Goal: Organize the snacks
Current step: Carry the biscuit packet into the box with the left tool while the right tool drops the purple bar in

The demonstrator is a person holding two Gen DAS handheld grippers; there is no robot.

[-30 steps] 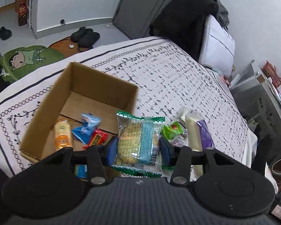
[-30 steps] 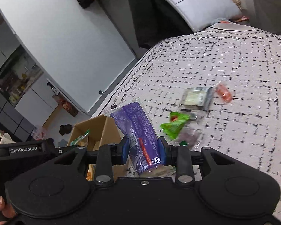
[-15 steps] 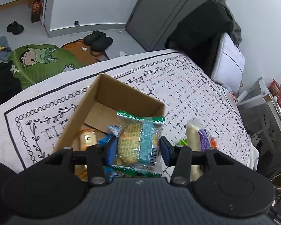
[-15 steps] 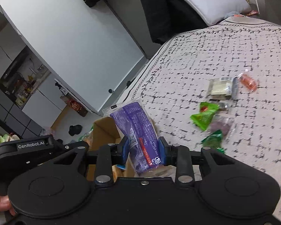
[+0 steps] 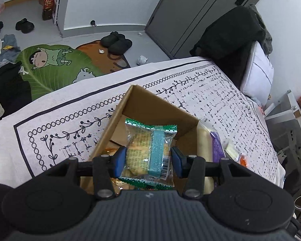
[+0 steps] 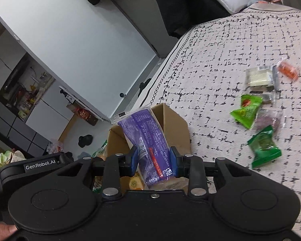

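Note:
My left gripper [image 5: 147, 161] is shut on a clear green-edged cracker packet [image 5: 149, 152], held above the open cardboard box [image 5: 150, 108] on the bed. The purple snack packet [image 5: 215, 144] shows at the box's right edge in this view. In the right wrist view my right gripper [image 6: 153, 161] is shut on that long purple packet [image 6: 148, 140], over the same box [image 6: 170, 124]. Snacks lie in the box bottom [image 6: 133, 182]. Loose on the bedspread to the right are two green packets [image 6: 247, 112] [image 6: 264, 147], a pale biscuit pack [image 6: 259, 77] and an orange sweet [image 6: 288, 70].
The patterned bedspread [image 5: 74, 124] ends at a near edge, with a green cartoon rug [image 5: 50, 64] and black slippers [image 5: 116, 42] on the floor beyond. A dark jacket [image 5: 230, 32] and pillow [image 5: 260, 74] lie at the bed's head. A hand [image 6: 2, 231] grips the right handle.
Both grippers have moved toward and over the cardboard box, each keeping its packet. The loose snacks have slid rightward in the right wrist view.

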